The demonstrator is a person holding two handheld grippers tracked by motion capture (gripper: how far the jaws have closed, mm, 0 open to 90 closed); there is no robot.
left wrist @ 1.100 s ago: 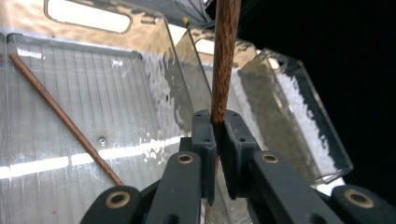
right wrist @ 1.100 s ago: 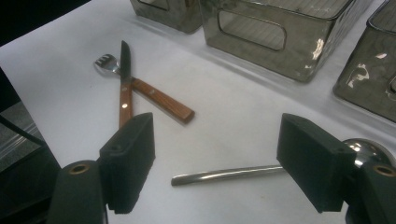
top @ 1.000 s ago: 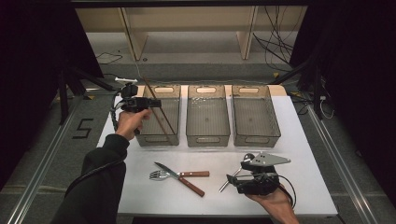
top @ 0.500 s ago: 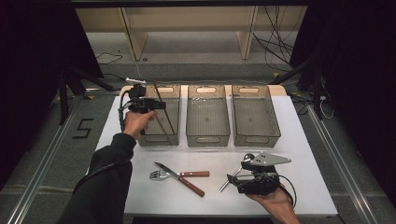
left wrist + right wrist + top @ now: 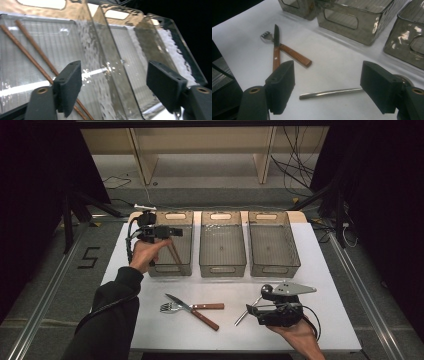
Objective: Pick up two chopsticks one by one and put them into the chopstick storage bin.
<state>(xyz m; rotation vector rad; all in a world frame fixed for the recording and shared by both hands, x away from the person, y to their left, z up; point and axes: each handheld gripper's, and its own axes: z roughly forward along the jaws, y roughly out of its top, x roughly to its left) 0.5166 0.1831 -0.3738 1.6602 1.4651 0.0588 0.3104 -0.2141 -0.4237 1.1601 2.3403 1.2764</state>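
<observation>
High view: left hand-held gripper [image 5: 172,231] just opened, empty, over left bin [image 5: 186,268] w/ chopsticks [image 5: 37,60].

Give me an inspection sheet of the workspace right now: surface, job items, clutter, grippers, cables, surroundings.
Surface: white table top, flat.
Job's things: two brown chopsticks lie in the left bin; middle bin and right bin look empty. Knife lies crossed over the fork near the front edge; a metal utensil handle lies by the right gripper.
Clutter: nothing seen.
Grippers: left gripper over the left bin, jaws just opened, nothing between them; right gripper open, low over the metal handle, not touching.
Cables: black cables on the floor behind the table.
Surroundings: wooden shelf frame behind; a "5" mark on the floor.
</observation>
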